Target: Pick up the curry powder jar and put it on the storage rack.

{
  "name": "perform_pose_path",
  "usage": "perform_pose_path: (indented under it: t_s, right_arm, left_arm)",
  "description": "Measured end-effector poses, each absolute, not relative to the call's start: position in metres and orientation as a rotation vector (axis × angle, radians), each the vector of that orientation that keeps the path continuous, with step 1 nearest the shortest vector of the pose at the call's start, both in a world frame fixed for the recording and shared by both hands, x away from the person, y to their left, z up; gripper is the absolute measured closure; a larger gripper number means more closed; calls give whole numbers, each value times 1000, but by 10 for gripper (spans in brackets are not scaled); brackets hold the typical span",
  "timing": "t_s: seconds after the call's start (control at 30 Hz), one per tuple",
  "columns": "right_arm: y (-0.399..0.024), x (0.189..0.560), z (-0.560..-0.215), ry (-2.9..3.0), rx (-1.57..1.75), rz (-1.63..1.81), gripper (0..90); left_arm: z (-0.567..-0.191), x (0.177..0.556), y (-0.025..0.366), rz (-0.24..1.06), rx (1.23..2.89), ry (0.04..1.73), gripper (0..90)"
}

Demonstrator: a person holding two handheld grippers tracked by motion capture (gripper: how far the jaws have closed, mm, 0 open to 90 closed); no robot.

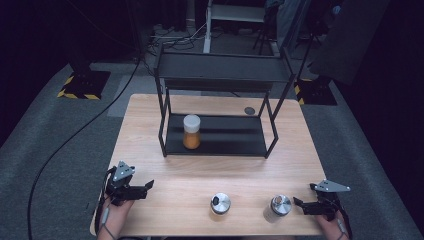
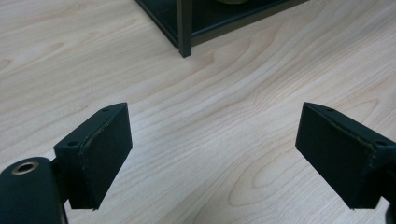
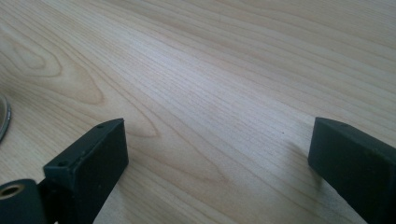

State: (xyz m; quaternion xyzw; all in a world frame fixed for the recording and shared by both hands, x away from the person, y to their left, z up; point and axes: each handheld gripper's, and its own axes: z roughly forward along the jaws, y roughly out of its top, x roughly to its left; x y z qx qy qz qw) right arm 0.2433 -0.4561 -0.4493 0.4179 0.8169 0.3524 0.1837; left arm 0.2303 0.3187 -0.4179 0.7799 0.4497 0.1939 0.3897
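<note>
A jar with orange contents and a white lid [image 1: 191,131] stands on the lower shelf of a black two-tier rack [image 1: 216,142]. Two silver-capped jars stand near the table's front edge: one in the middle [image 1: 220,204], one to its right [image 1: 277,207]. My left gripper [image 1: 148,189] is low over the front left of the table, open, with bare wood between its jaws [image 2: 212,154]. The rack's front corner post [image 2: 184,28] is ahead of it. My right gripper [image 1: 300,205] is open just right of the right jar, holding nothing [image 3: 219,163].
The wooden table [image 1: 215,175] sits on grey carpet. A small dark disc [image 1: 249,110] lies on the table behind the rack at right. A silver rim [image 3: 3,116] shows at the left edge of the right gripper view. Cables and stands are on the floor beyond.
</note>
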Motion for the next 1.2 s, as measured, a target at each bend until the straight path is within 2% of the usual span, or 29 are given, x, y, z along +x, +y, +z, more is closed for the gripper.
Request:
perform_pose_path:
  t_s: [0.63,1.2]
  right_arm:
    - [-456,243,-449,2303,1179,994,48]
    - [-456,243,-449,2303,1179,994,49]
  left_arm:
    - [-447,218,320,512,2005,1176,105]
    - [-449,221,312,482,2089,1210,81]
